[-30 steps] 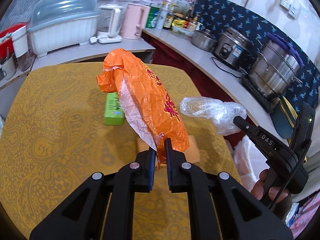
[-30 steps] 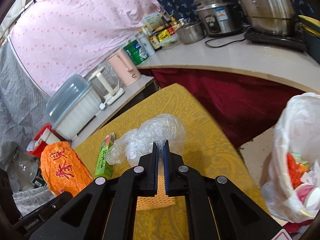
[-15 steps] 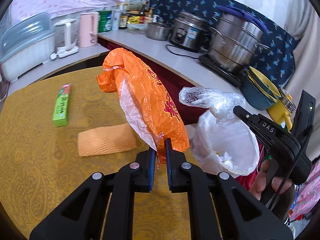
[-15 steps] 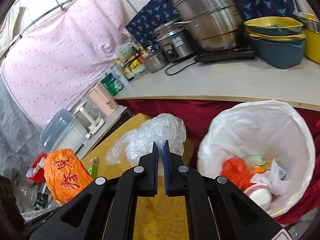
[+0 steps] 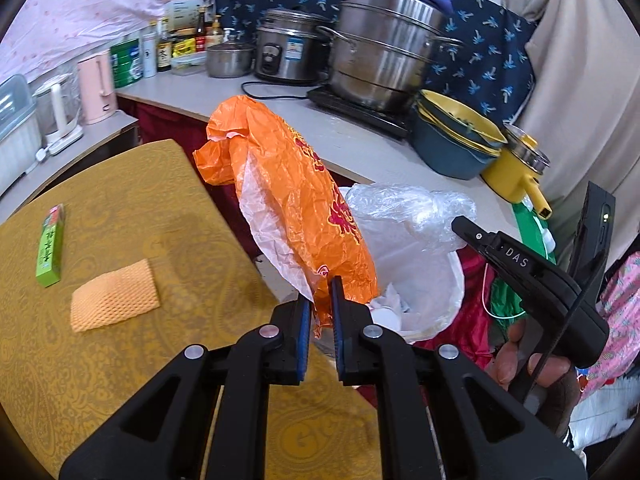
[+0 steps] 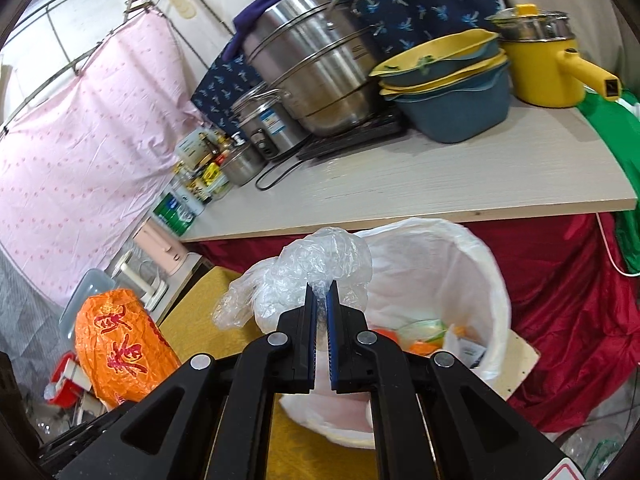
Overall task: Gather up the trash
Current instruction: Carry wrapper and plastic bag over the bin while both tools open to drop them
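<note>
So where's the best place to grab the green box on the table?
Across its long narrow sides near the middle, from above. The green box lies flat on the yellow tablecloth, apart from the orange cloth, with both long sides free.

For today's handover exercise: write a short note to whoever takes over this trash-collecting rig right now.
Left gripper: shut on the orange bag, held up by the table edge.
Right gripper: shut on the clear bag, over the bin rim.
Done: both bags lifted and brought to the bin, which already holds trash.
Left: drop both in. The green box and orange cloth lie on the table; judge whether they are trash.
</note>
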